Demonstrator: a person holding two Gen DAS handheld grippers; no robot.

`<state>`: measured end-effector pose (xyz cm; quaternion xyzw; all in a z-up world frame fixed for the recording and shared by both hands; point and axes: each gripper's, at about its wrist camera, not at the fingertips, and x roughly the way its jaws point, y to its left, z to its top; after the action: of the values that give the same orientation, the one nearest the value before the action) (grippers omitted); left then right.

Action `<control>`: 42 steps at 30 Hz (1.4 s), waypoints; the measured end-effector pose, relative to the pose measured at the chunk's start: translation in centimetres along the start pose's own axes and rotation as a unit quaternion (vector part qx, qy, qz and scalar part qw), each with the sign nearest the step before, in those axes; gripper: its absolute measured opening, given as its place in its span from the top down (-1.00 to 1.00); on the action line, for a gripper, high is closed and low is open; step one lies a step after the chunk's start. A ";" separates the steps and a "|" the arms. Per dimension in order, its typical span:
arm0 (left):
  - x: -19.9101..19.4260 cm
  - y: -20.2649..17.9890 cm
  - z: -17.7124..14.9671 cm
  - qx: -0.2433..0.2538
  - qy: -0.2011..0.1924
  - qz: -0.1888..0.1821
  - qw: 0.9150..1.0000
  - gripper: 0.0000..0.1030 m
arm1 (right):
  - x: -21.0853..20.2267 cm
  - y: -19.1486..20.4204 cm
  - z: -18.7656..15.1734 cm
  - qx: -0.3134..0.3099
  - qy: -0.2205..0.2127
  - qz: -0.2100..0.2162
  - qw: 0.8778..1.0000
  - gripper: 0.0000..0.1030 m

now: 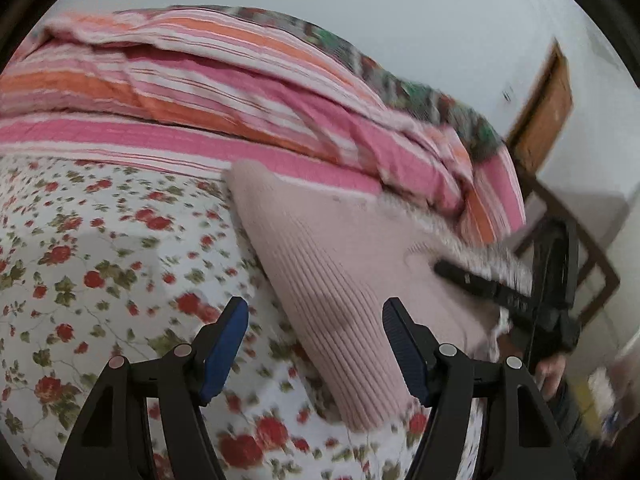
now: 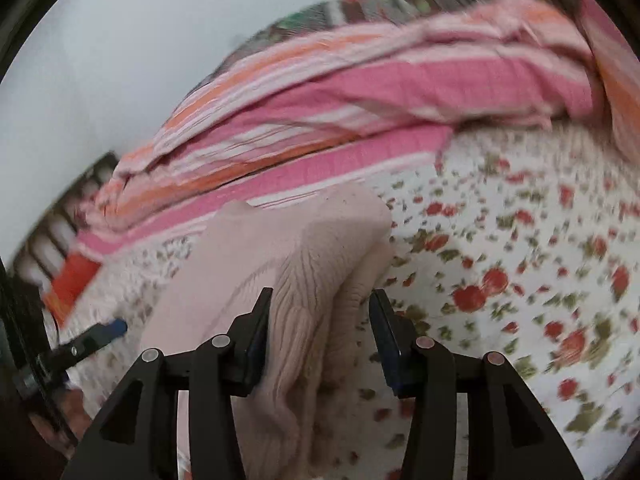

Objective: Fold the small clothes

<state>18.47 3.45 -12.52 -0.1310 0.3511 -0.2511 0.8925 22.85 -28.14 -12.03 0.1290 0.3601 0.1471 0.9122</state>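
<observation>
A pale pink ribbed knit garment [image 1: 340, 280] lies on a bed covered by a white sheet printed with red flowers and green leaves [image 1: 100, 260]. Behind the garment, a bunched quilt in pink, orange and white stripes [image 1: 200, 92] runs across the bed against a pale wall [image 1: 360, 0].

Left claw [image 1: 316, 348]: released. Its two blue-padded fingers [image 1: 224, 352] stand well apart above the near edge of the garment and the floral sheet, and nothing sits between them. Whether the right-hand finger touches the knit cannot be told.

Right claw [image 2: 320, 336]: jaws parted. A raised fold of the pink garment [image 2: 304, 280] stands between the fingers; the fabric lies against the left finger [image 2: 256, 340], while a clear gap separates it from the right finger. The pads do not clamp the fold.

In the left wrist view, the right claw [image 1: 472, 280] appears over the far right part of the garment, beside a fuzzy pale trim [image 1: 432, 220]. A wooden door [image 1: 548, 108] and a dark frame [image 1: 576, 240] appear at the right edge. Both views are blurred
</observation>
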 end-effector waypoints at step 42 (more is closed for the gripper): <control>-0.8 -5.4 -0.4 0.052 -0.051 -0.022 0.997 0.32 | -2.4 2.0 -1.1 -0.029 0.002 0.050 0.998 0.30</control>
<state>15.73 -0.62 -10.17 -0.1043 0.2886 -0.2814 0.9092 20.09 -26.99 -10.63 0.1206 0.3505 0.2030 0.9063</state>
